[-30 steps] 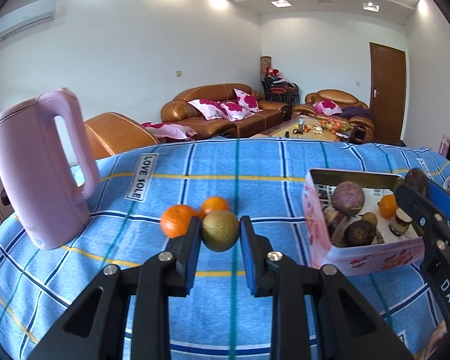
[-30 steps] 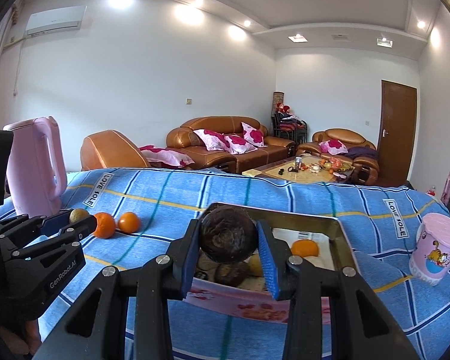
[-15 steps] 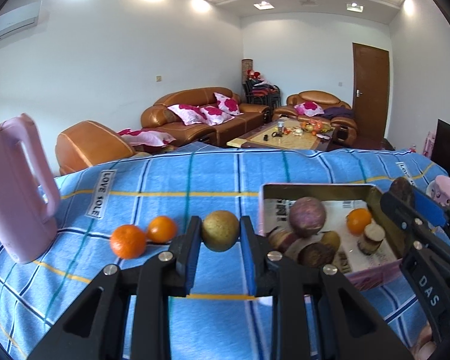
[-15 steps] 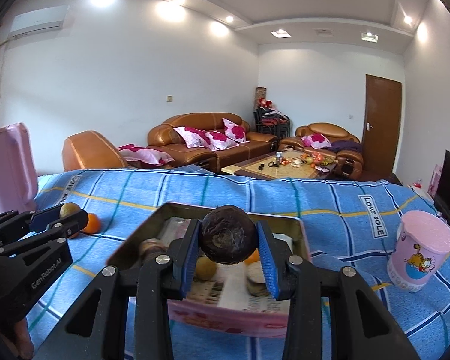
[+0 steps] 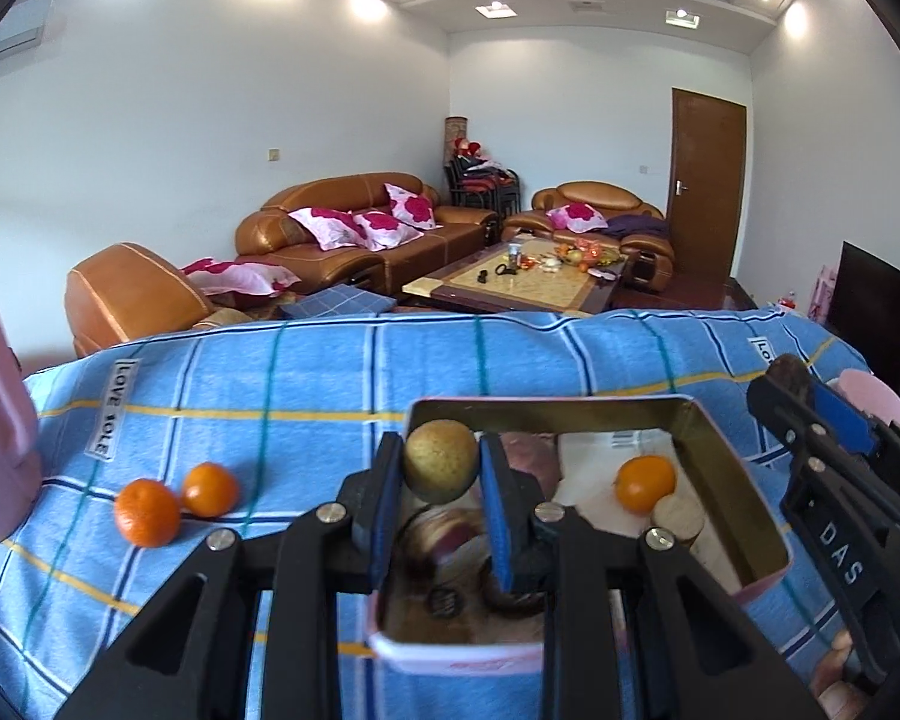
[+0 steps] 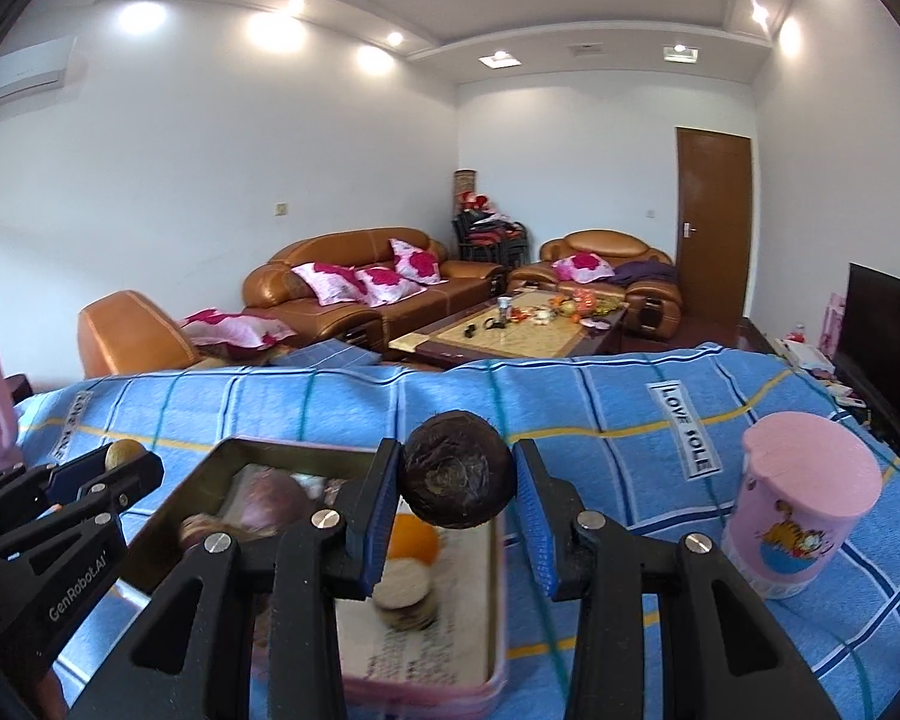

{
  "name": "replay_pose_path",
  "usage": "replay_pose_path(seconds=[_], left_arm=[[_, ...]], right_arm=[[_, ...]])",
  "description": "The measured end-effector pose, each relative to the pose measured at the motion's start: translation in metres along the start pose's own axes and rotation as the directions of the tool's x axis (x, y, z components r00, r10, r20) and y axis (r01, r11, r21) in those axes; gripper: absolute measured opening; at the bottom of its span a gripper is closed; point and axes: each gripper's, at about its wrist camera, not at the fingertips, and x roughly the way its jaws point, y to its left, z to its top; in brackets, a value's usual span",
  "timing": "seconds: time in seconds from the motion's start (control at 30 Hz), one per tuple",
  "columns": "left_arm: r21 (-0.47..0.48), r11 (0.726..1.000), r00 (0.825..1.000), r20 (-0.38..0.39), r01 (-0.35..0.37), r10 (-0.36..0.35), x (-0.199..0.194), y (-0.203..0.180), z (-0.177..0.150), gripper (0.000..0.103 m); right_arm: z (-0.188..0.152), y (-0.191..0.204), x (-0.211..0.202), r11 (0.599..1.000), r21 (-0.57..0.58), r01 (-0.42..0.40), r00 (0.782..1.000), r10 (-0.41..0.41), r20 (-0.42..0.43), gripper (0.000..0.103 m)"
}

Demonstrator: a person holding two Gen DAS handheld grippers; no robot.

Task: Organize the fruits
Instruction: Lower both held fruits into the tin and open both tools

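Left gripper clamps yellow-green fruit, poised over near-left part of pink tin. Right gripper clamps dark brown fruit above tin's far right rim.

Risk, as judged: right fruit sits over rim, so release here may bounce it onto blue checked cloth; left fruit may land on fruits already in tin.

Left view alone shows two oranges loose on cloth beside tin. Right view alone shows whole pink cartoon cup standing right of tin.
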Motion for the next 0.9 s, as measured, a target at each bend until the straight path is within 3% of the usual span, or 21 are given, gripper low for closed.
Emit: replay_pose_path(seconds=[0.43,0.73,0.9], left_arm=[[-0.008,0.999,0.998,-0.033,0.048,-0.048,0.023,-0.014,-0.003,0.027],[-0.028,0.997,0.995,-0.067,0.077,-0.079,0.031,-0.017,0.0,0.027],[-0.027,0.996,0.991,-0.104,0.085,-0.088,0.039,-0.02,-0.004,0.027]], right_arm=[[0.001,-0.002,0.031,0.998,0.044,-0.047,0.995,0.05,-0.083,0.04],[0.005,0.003,0.036,1.0,-0.007,0.02,0.997,-0.021,-0.068,0.04],[0.005,0.01,0.04,0.999,-0.04,-0.001,0.996,-0.002,-0.085,0.04]])
